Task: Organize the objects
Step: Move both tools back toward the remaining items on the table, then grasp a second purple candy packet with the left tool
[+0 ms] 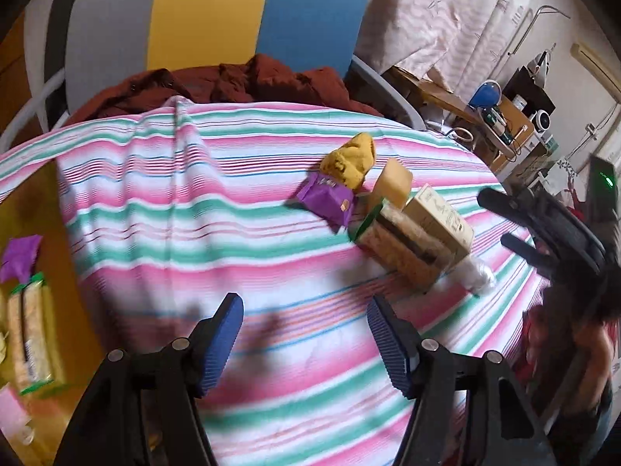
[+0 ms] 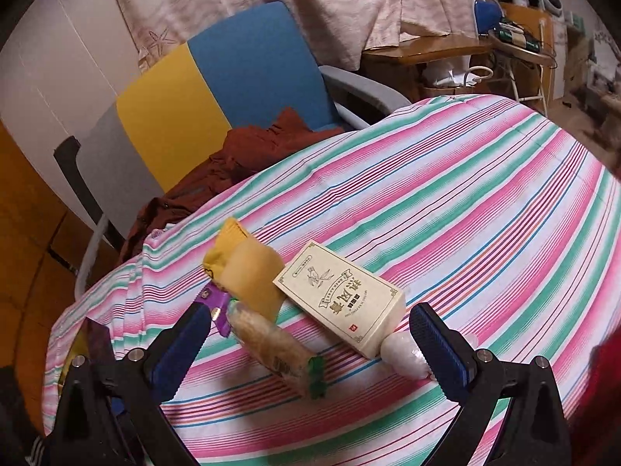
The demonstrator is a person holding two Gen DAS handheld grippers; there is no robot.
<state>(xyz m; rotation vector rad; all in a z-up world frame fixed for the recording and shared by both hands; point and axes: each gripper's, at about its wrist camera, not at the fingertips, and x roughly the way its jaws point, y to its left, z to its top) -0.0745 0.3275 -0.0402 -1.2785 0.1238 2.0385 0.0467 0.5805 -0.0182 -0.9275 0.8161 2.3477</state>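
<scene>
A: What is the biggest thing?
B: The striped cloth (image 2: 446, 202). A chair (image 2: 233, 89) stands behind it.
A: What lies on the cloth?
B: A cream box (image 2: 341, 299) in the middle. A cracker pack (image 2: 271, 345) touches the box. A yellow bag (image 1: 351, 160) and a purple packet (image 1: 328, 199) sit just beside it.
A: And the grippers?
B: The left gripper (image 1: 304, 343) is spread wide, holding nothing. The right gripper (image 2: 310, 353) is wide too, near the box, empty.

Striped tabletop (image 1: 163, 233) bare across its left and near parts; open passage there. Right of centre, a cluster blocks: cream box (image 2: 341, 299), cracker pack (image 2: 271, 345), yellow pouch (image 1: 351, 161), purple packet (image 1: 328, 198), touching or just beside one another. Chair (image 1: 217, 15) stands behind the far edge.
</scene>
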